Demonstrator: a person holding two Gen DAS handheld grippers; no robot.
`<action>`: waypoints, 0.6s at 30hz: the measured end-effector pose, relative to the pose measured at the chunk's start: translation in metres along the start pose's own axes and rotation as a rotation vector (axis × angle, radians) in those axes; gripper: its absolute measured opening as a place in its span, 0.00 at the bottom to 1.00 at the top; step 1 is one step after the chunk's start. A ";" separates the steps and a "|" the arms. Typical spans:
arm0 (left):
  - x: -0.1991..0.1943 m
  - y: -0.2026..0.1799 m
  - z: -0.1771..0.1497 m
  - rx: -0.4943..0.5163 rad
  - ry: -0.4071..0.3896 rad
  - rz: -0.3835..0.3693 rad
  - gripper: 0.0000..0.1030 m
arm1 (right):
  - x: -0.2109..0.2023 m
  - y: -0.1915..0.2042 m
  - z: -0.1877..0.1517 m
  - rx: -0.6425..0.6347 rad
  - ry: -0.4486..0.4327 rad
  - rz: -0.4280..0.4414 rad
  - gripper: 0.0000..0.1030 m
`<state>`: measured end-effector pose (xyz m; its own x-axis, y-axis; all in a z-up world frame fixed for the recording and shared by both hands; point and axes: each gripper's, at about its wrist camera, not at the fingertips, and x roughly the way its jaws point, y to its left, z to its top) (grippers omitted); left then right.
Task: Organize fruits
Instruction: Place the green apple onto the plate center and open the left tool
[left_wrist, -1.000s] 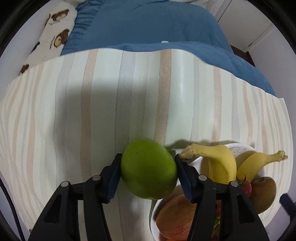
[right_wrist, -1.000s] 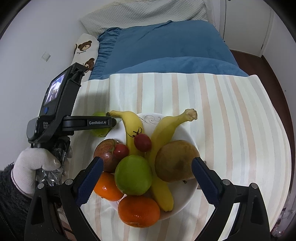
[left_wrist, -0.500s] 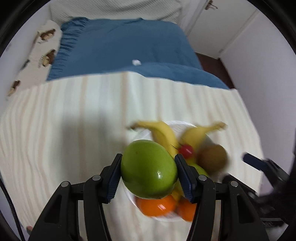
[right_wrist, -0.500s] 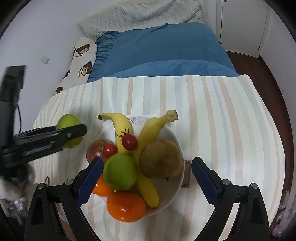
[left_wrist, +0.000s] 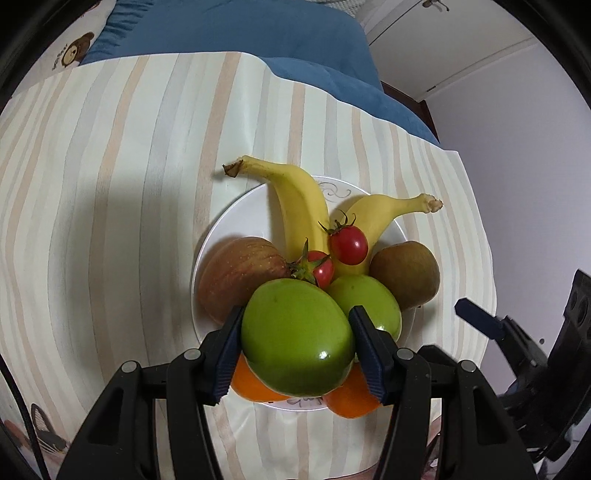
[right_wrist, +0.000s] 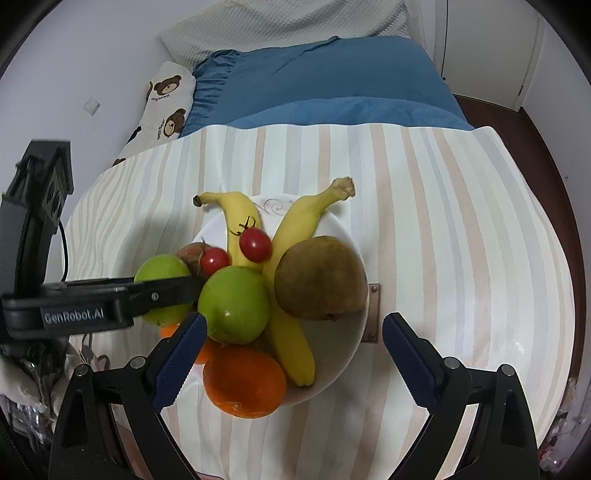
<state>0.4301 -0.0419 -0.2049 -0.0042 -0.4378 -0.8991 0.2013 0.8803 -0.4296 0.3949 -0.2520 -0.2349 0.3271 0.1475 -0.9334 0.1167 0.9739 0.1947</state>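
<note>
My left gripper (left_wrist: 297, 317) is shut on a green apple (left_wrist: 297, 338) and holds it in the air over the near left part of the white plate (left_wrist: 236, 206). On the plate lie two bananas (left_wrist: 299, 199), two cherry tomatoes (left_wrist: 349, 243), a red apple (left_wrist: 240, 273), a second green apple (left_wrist: 369, 299), a brown pear (left_wrist: 404, 273) and oranges (left_wrist: 351, 402). From the right wrist, the left gripper (right_wrist: 162, 291) reaches in from the left with its green apple (right_wrist: 159, 266). My right gripper (right_wrist: 294, 321) stands open, wide apart over the plate's (right_wrist: 347, 332) near side, holding nothing.
A striped cloth (right_wrist: 443, 221) covers the table, with a small metal fitting (right_wrist: 373, 314) beside the plate. Behind the table lie a blue bed cover (right_wrist: 325, 81) and a bear-print pillow (right_wrist: 166, 103). The right gripper's finger (left_wrist: 480, 321) shows at the right in the left wrist view.
The left gripper has carried the green apple up and to the right, from beside the plate to over the fruit pile. The right gripper has shifted slightly and stayed open.
</note>
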 end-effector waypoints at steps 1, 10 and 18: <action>0.000 0.001 0.000 -0.009 0.006 -0.011 0.53 | 0.001 0.002 0.000 -0.002 0.002 0.001 0.95; 0.004 0.006 0.006 -0.011 0.017 0.022 0.72 | 0.004 0.016 0.000 -0.015 0.004 0.005 0.95; 0.003 0.012 0.004 -0.023 0.017 0.020 0.76 | 0.001 0.017 0.000 -0.020 -0.001 0.004 0.95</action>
<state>0.4360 -0.0338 -0.2127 -0.0176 -0.4172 -0.9086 0.1793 0.8927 -0.4134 0.3972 -0.2354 -0.2325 0.3288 0.1514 -0.9322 0.0969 0.9765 0.1928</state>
